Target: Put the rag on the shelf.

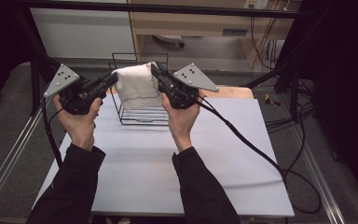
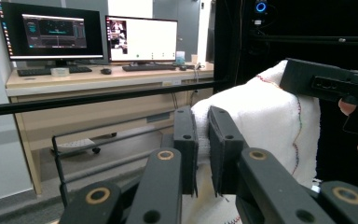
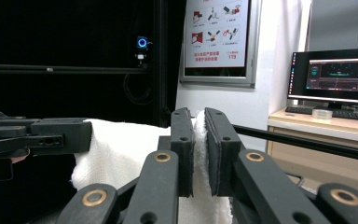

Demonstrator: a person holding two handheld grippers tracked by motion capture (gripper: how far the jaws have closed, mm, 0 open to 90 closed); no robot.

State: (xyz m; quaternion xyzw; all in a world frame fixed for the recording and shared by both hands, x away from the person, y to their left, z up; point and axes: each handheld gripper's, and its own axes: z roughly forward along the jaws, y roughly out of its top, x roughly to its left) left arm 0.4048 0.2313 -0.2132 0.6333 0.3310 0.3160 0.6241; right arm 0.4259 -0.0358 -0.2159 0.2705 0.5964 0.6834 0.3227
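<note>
A white towel (image 1: pixel 137 86) with a coloured stitched hem hangs in the air above the far part of the table, stretched between both grippers. My left gripper (image 1: pixel 113 78) is shut on the towel's upper left corner, and in the left gripper view the towel (image 2: pixel 261 121) is pinched between the black jaws of the left gripper (image 2: pixel 202 140). My right gripper (image 1: pixel 154 70) is shut on the upper right corner; the right gripper view has the towel (image 3: pixel 121 149) clamped in the right gripper (image 3: pixel 199 149). Behind and below the towel stands a black wire basket (image 1: pixel 140 116).
The white table (image 1: pixel 144 168) stretches toward me under the person's forearms. A wooden board (image 1: pixel 235 92) lies at its far right edge. Black cables (image 1: pixel 261 154) trail from the right gripper across the table's right side. Desks with monitors (image 2: pixel 56 32) stand beyond.
</note>
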